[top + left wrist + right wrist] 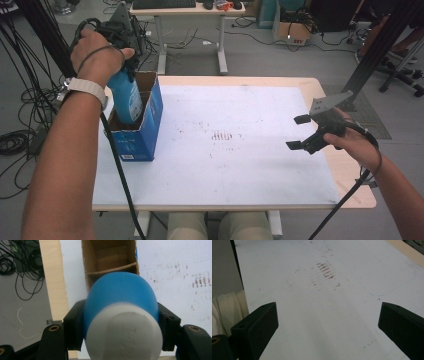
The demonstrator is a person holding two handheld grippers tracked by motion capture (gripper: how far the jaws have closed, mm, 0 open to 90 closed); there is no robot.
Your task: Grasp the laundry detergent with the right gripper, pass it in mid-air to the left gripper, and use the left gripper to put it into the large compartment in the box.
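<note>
Cardboard box (142, 132) is your landmark: blue outside, brown inside, standing open-topped near the left edge of the white table (240, 165). Your left gripper (125, 47) hangs above the box's far end, its jaws pinching the blue bottle (126, 97) just below the white cap (123, 333). You hold the bottle upright, its lower part down inside the box. In the left gripper view a cardboard divider (112, 269) crosses the box interior beyond the bottle. Right of the box, at the table's middle, lies a patch of brown scuff marks (221, 135). Your right gripper (299, 132) hovers well apart from the box, near the table's right edge, jaws spread wide with nothing between them.
</note>
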